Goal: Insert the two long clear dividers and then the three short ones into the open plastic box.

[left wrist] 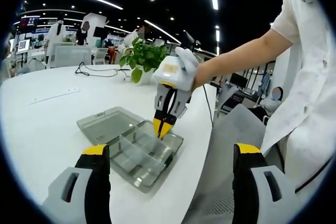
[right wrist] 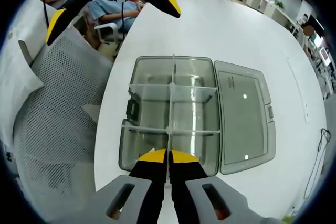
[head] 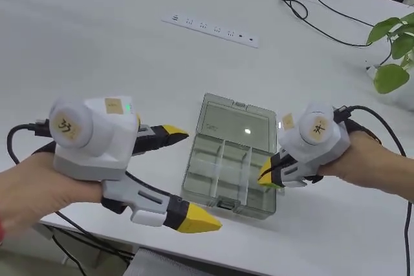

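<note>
**Closed on a clear divider at the box's end**

Worked at a white desk [head: 97,24] in a bright open office, with a power strip [head: 210,29] and a green plant [head: 390,77] towards its far side. Found the plastic box [right wrist: 157,59] open near the desk's front edge, its lid [right wrist: 244,116] laid flat beyond the hinge. Held the right claw [right wrist: 168,153] at the middle of the box's right-hand short wall, jaws all but together on the end of a thin clear divider [right wrist: 168,141] lying on the box's centre line. Saw the left claw [head: 200,180] spread wide and empty just left of the box, one jaw by the far corner, the other past the front edge. Could not make out where the pinched strip ended: too clear, and masked by the yellow tips. Lost the wall nearest the right claw behind those tips in the right gripper view. Noted smoky, see-through walls, two cross dividers [right wrist: 152,85] already seated, and a dark latch [right wrist: 132,109] on the front wall.
</note>
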`<move>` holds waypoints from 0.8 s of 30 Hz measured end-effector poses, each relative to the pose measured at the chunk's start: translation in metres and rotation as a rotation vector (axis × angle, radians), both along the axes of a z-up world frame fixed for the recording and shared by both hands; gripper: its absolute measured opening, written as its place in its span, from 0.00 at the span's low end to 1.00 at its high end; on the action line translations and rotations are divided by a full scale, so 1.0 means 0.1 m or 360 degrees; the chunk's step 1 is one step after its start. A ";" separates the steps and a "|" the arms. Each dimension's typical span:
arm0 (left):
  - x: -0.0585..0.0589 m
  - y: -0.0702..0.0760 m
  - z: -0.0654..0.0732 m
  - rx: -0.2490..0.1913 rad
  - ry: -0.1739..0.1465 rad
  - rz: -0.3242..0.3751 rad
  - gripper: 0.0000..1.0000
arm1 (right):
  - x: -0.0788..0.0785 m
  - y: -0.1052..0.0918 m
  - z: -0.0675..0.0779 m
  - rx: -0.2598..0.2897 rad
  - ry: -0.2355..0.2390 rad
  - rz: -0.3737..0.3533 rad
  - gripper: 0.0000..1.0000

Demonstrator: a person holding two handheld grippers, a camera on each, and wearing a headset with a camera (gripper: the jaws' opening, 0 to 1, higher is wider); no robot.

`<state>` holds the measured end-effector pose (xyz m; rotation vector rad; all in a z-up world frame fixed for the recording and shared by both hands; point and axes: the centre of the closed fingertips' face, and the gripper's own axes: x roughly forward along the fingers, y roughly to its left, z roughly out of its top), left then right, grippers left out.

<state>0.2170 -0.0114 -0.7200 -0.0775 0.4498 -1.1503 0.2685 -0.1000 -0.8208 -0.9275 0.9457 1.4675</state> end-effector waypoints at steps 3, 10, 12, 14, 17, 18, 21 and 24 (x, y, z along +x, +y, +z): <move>0.00 0.00 0.00 0.0002 0.0000 0.0000 1.00 | 0.00 0.00 0.00 -0.0001 0.0002 -0.0003 0.03; 0.00 0.00 0.00 0.0004 0.0003 0.0005 1.00 | 0.01 0.00 0.01 0.0014 0.0008 -0.0017 0.04; 0.00 0.00 0.00 0.0005 0.0002 0.0006 1.00 | 0.01 0.00 0.03 0.0018 0.0010 -0.0026 0.05; 0.00 0.00 0.00 0.0004 0.0002 0.0007 1.00 | 0.01 0.00 0.04 0.0024 0.0014 -0.0031 0.06; 0.00 0.01 0.00 0.0005 0.0001 0.0010 1.00 | 0.01 0.00 0.07 0.0034 0.0010 -0.0040 0.09; 0.00 0.01 0.00 0.0005 0.0000 0.0010 1.00 | 0.01 0.00 0.08 0.0038 0.0010 -0.0044 0.09; 0.00 0.02 -0.01 0.0010 0.0004 0.0012 1.00 | 0.02 -0.01 0.13 0.0054 0.0008 -0.0061 0.11; 0.00 0.03 -0.01 0.0013 0.0004 0.0013 1.00 | 0.02 -0.01 0.18 0.0077 -0.0005 -0.0076 0.14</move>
